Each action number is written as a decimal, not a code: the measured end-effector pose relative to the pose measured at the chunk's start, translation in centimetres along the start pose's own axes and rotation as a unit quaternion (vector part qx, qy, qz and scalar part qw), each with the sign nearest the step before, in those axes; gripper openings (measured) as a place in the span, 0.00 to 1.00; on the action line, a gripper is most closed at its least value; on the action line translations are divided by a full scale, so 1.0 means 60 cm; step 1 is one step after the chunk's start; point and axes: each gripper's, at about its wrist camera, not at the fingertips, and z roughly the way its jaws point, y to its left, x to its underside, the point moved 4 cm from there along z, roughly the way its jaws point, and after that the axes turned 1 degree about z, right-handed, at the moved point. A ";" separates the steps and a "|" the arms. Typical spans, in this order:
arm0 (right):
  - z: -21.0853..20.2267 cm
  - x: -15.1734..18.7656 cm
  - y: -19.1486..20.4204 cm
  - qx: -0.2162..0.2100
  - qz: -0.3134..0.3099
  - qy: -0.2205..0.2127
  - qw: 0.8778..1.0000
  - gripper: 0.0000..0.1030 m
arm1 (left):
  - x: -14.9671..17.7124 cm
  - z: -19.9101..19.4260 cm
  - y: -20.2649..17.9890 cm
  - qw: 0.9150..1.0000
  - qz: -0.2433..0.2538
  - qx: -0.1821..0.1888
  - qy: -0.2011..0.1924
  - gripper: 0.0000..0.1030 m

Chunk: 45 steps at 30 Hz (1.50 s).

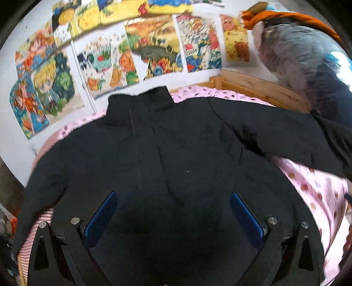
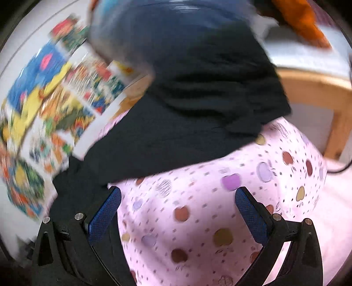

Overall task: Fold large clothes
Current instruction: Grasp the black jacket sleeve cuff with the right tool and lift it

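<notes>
Your left gripper [image 1: 173, 209] hangs wide open and empty over the black jacket [image 1: 154, 154] on the bed [image 1: 312, 189]. Right gripper [image 2: 178, 209], equally spread, holds nothing; the sleeve [image 2: 198, 123] lies just ahead. Soft, bulky, probably floppy: pinch the cuff.

This is a bedroom in a home, likely a child's. A bed [image 1: 312, 189] fills the middle, covered with a pink sheet [image 2: 198, 220] printed with little apples and dots. A pale wooden frame [image 1: 253, 88] runs along its far edge and shows again in the right wrist view as a rail with a post [image 2: 338, 129]. The white wall [image 1: 13, 140] behind is papered with bright cartoon posters [image 1: 44, 88], overlapping and slightly askew. A black jacket [image 1: 154, 154] lies spread on the sheet. Orange cloth [image 1: 292, 16] sits heaped at the top right.
</notes>
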 end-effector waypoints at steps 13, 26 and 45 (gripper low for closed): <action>0.058 -0.052 -0.062 -0.010 0.106 -0.107 0.989 0.43 | -0.109 0.198 -0.062 0.999 -0.035 0.021 0.033 1.00; 0.005 -0.081 0.054 -0.003 -0.095 -0.206 0.974 0.10 | -0.152 0.355 -0.161 0.996 -0.019 0.041 0.077 1.00; -0.092 -0.079 0.418 -0.143 -0.404 -0.197 0.882 0.07 | -0.132 0.147 0.041 0.961 -0.139 0.233 0.053 1.00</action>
